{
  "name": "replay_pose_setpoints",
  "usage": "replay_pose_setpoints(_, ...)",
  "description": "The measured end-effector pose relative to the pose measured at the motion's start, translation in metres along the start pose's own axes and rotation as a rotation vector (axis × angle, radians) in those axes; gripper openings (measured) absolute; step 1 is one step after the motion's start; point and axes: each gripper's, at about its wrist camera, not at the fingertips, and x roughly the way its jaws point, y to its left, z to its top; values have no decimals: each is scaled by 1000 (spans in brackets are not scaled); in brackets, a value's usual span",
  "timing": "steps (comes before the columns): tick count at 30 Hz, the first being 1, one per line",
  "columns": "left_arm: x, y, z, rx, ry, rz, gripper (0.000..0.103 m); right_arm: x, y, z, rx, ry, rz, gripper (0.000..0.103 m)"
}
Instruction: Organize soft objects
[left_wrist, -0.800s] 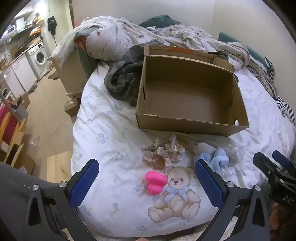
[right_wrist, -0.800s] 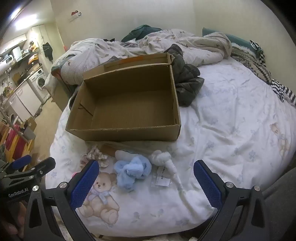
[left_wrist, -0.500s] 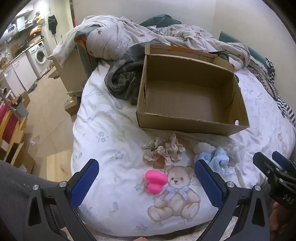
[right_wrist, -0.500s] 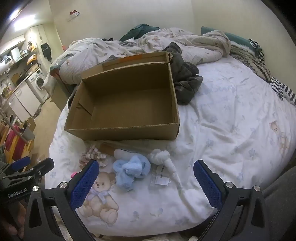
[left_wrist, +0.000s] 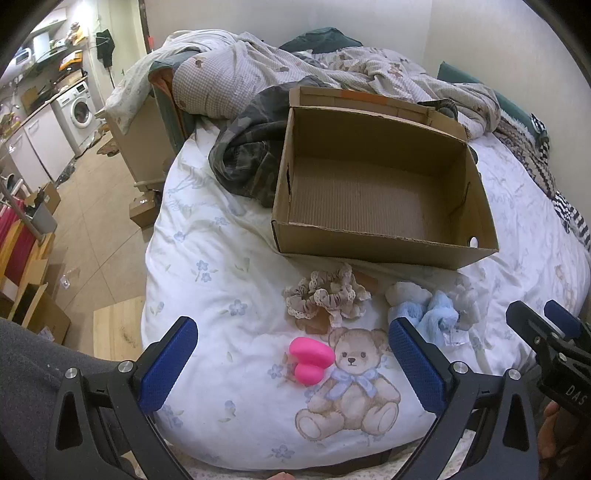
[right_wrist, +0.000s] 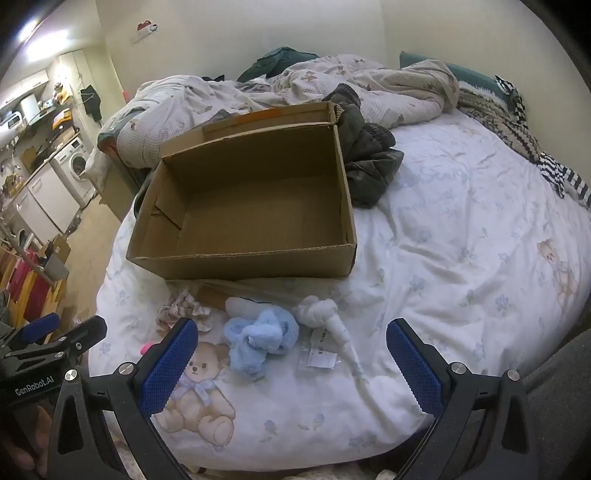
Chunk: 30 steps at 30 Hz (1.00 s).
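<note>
Left gripper (left_wrist: 291, 363), marked "GenRobot.AI", and right gripper (right_wrist: 291, 363), lettered "DAS", both hover over the bed (right_wrist: 461, 258), jaws spread wide, empty. Before the cardboard box (right_wrist: 243, 264): beige scrunchie (left_wrist: 327, 295), blue fluffy item (right_wrist: 258, 338), white knotted item (right_wrist: 321, 314). Pink heart (left_wrist: 310, 360) fully visible only in the left view.

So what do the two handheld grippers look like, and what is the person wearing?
Both the left gripper and right gripper have black angular frames, silver bolts and blue textured jaws. White lettering on the left gripper's body reads GenRobot.AI. Grey fabric shows at the frame edges.
</note>
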Motion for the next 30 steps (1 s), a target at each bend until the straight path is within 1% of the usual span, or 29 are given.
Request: replay_pose_setpoints(30,2,-2,-4,5,5,3,103,0,0,0,1,2,-2,103)
